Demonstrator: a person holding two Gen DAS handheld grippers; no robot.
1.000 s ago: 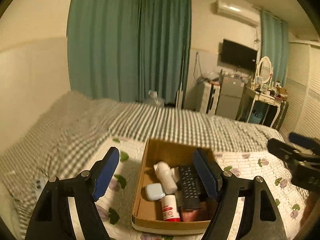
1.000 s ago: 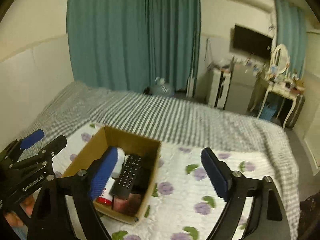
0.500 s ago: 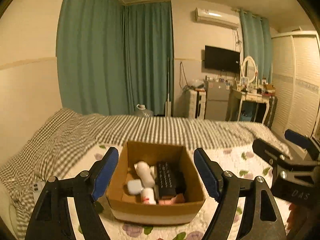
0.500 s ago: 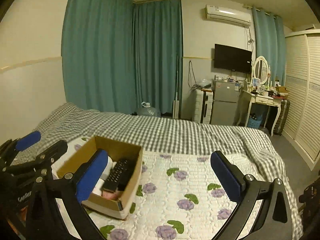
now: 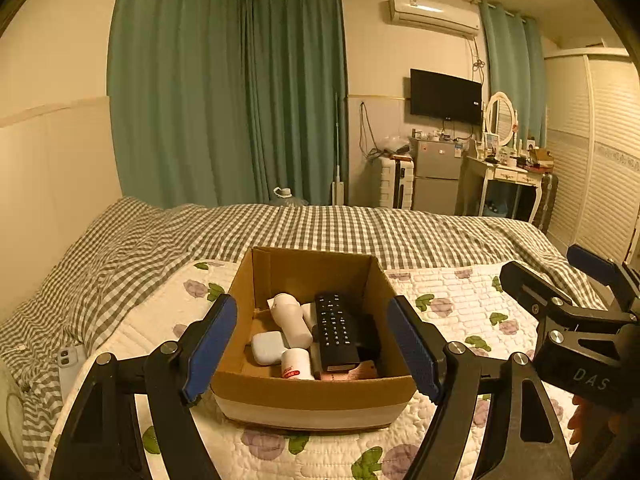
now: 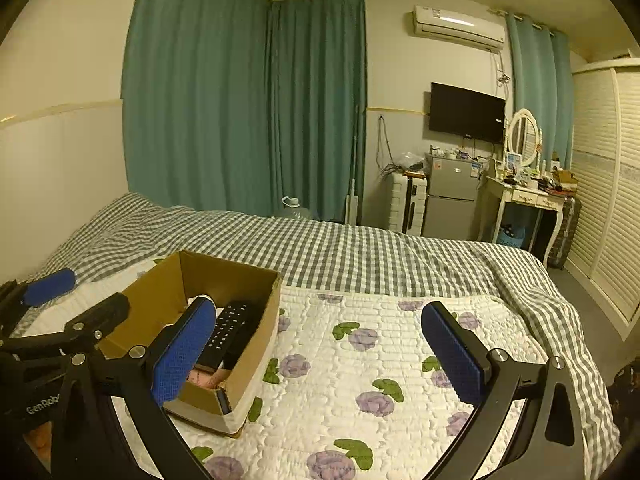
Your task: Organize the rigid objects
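Setting: home bedroom. Evidence: bed (image 5: 360,228) with gingham cover and floral quilt (image 6: 380,360) spanning the foreground; teal floor-length curtains (image 5: 224,92) in the far corner; wall air conditioner (image 5: 434,14); wall-mounted TV (image 5: 446,96); small fridge (image 6: 452,196); white dressing table (image 5: 508,172) with oval mirror (image 6: 523,136) (top cluttered); louvred wardrobe doors (image 6: 608,184) along the right edge.

My left claw (image 5: 312,350) straddles the open brown cardboard box (image 5: 316,394), whose walls hem in a black remote control (image 5: 335,330) and white bottles (image 5: 290,316). To its right, the white quilt with purple flowers (image 6: 360,360) lies bare under my right claw (image 6: 316,356), leaving free passage.
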